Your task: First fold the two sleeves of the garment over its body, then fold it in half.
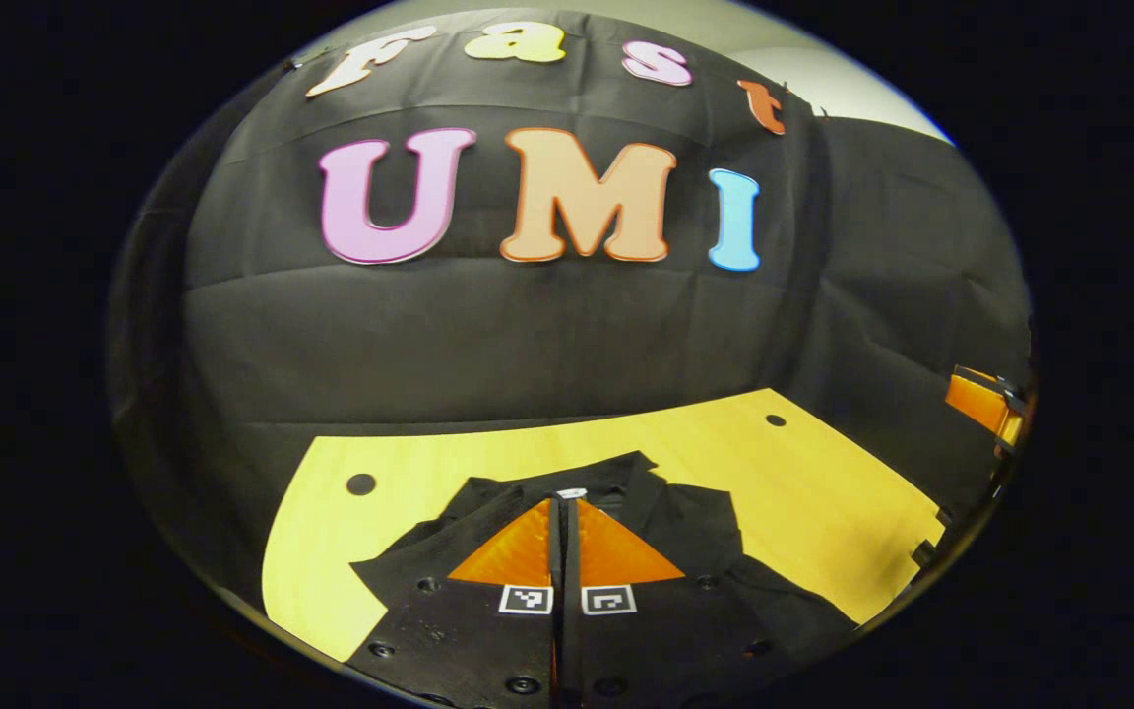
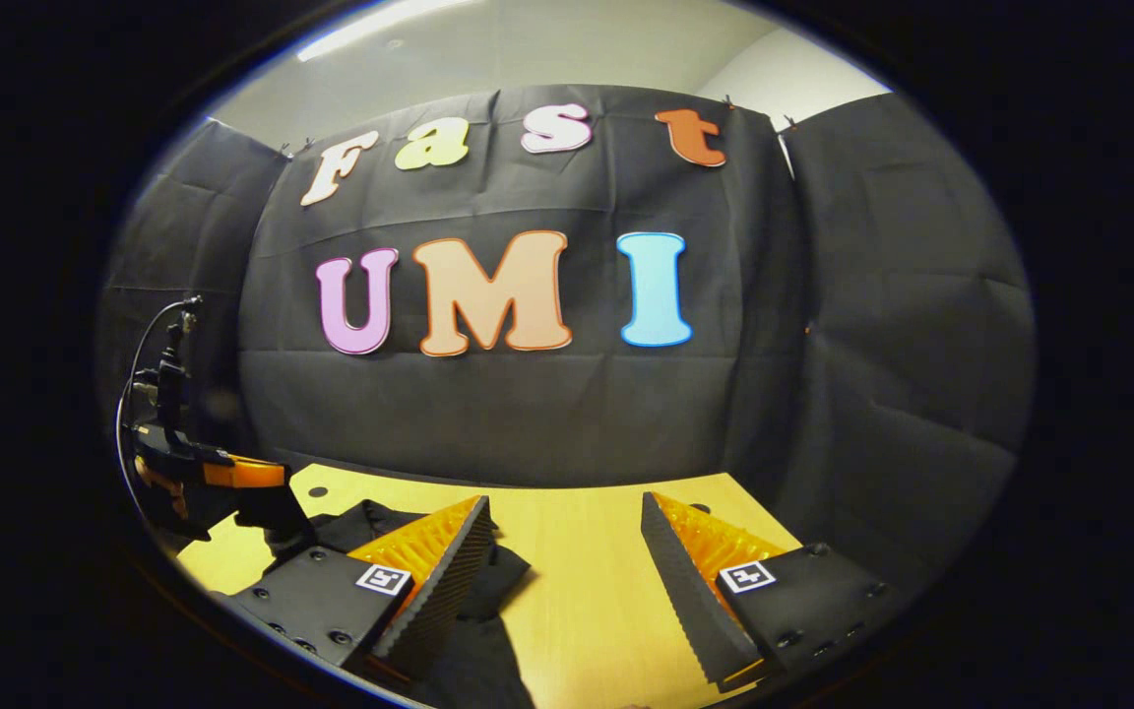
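Left tool (image 1: 564,512) closed above garment (image 1: 685,532)

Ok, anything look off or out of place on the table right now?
Nothing damaged or spilled. The black garment lies rumpled on the wooden table, not spread flat. The left gripper is closed above it; the right gripper hangs open, with the garment's edge under one finger.

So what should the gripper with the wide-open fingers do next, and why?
Probably swing the right gripper left and down onto the dark garment. Its fingers stand apart over bare table, gripping nothing, while the left gripper is closed above the cloth.
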Tool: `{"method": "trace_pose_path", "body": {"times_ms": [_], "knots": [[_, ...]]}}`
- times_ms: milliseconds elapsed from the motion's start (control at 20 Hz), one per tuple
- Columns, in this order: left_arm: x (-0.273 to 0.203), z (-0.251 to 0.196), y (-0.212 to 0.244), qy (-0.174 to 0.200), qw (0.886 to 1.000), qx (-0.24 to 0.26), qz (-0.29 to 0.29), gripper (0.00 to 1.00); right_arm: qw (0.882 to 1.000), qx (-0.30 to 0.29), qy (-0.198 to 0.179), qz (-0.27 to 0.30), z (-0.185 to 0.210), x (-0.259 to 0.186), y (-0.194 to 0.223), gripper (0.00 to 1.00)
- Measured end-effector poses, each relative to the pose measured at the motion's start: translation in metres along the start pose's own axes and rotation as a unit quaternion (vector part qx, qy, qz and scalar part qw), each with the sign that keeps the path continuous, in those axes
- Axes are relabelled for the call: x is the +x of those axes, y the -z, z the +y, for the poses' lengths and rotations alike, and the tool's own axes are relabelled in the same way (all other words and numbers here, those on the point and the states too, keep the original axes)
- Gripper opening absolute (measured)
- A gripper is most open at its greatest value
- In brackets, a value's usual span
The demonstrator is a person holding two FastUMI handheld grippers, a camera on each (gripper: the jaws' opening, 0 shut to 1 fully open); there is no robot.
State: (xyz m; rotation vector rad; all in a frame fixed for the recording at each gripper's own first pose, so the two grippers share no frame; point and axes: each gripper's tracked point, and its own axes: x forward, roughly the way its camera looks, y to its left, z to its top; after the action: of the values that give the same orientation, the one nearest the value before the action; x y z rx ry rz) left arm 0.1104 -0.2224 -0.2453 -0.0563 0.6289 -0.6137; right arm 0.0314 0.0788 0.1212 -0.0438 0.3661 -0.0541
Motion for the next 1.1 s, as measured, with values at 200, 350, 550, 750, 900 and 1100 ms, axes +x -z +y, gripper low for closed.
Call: {"method": "trace_pose_path", "body": {"times_ms": [200,350,550,750,900,1100], "knots": [[0.040,-0.048,0.007,0.036,0.999,0.013,0.015,0.00,1.000,0.003,0.028,0.010,-0.038,-0.015,0.011,0.99],[0.067,-0.078,0.018,0.054,0.998,0.017,0.033,0.00,0.999,0.006,0.050,0.017,-0.064,-0.024,0.017,0.99],[0.096,-0.098,0.037,0.057,0.996,0.021,0.065,0.00,0.997,0.010,0.073,0.025,-0.088,-0.034,0.023,0.98],[0.108,-0.107,0.036,0.044,0.997,0.017,0.062,0.15,0.997,0.009,0.076,0.029,-0.097,-0.037,0.027,0.98],[0.097,-0.113,0.014,0.036,0.999,0.017,0.024,0.90,0.998,0.007,0.062,0.030,-0.095,-0.031,0.027,0.98],[0.075,-0.089,-0.021,-0.003,0.999,0.017,-0.035,0.93,0.999,-0.002,0.033,0.023,-0.083,-0.020,0.023,0.98]]}}
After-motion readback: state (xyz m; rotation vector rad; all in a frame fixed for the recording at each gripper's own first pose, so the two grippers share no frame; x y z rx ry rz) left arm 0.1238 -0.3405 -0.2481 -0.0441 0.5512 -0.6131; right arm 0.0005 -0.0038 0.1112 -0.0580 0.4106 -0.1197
